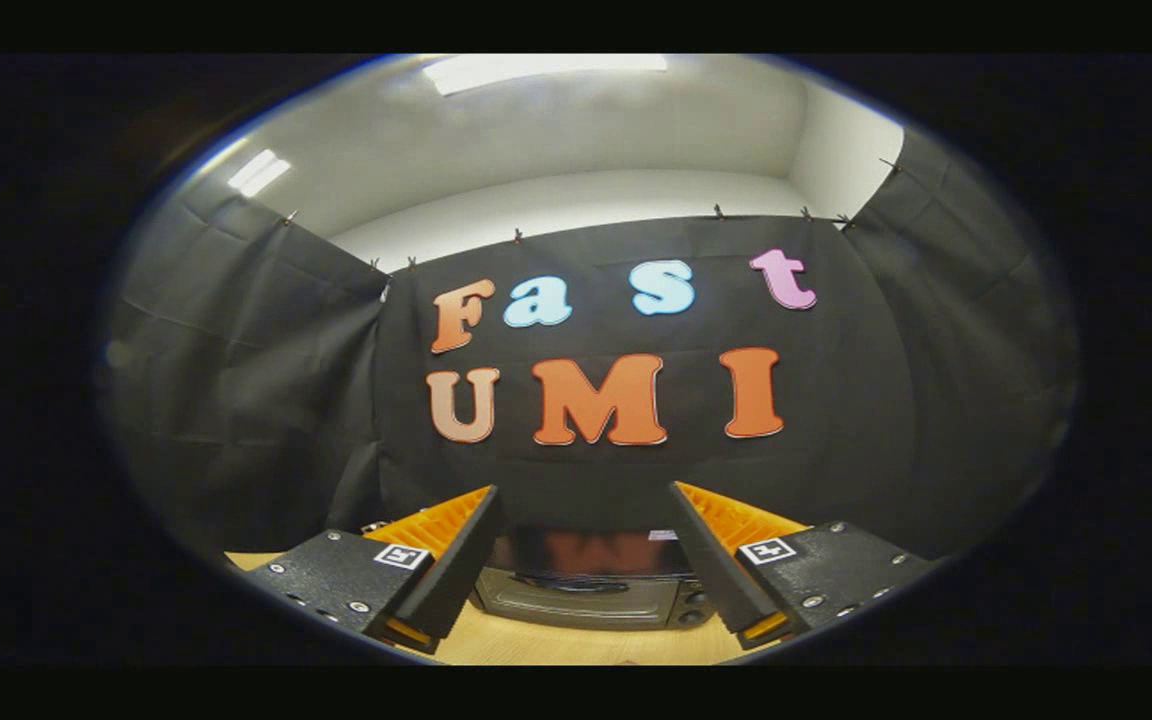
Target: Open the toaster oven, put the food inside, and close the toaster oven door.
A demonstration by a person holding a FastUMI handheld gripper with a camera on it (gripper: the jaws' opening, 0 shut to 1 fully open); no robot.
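Between the two raised fingers of a hand-held claw (584,500), a toaster oven (586,590) sits low on a pale wooden surface (556,645), its door closed and its front facing the camera. The claw stands wide apart, gripping nothing, with empty air between its tips and the black cloth wall (636,470) of the booth rising behind them. The left finger (456,570) and the right finger (716,570) each slope inward and upward from a dark, speckled mount fastened with small screws; each mount carries a square black-and-white marker (403,556) on its upper face. The oven lies beyond and below the fingertips, well apart from both, and its outer ends are hidden behind the fingers. Its dark glass door gives back a blurred reddish reflection, a long handle (576,584) runs across the front beneath the glass, and round knobs (696,600) show at its right end, just beside the right finger. The black cloth hangs from small clips along its top edge and wraps around both sides of the booth. Above the cloth, a white room wall and ceiling (586,130) carry two bright rectangular light panels (546,70). No food can be made out on the wooden surface near the oven.
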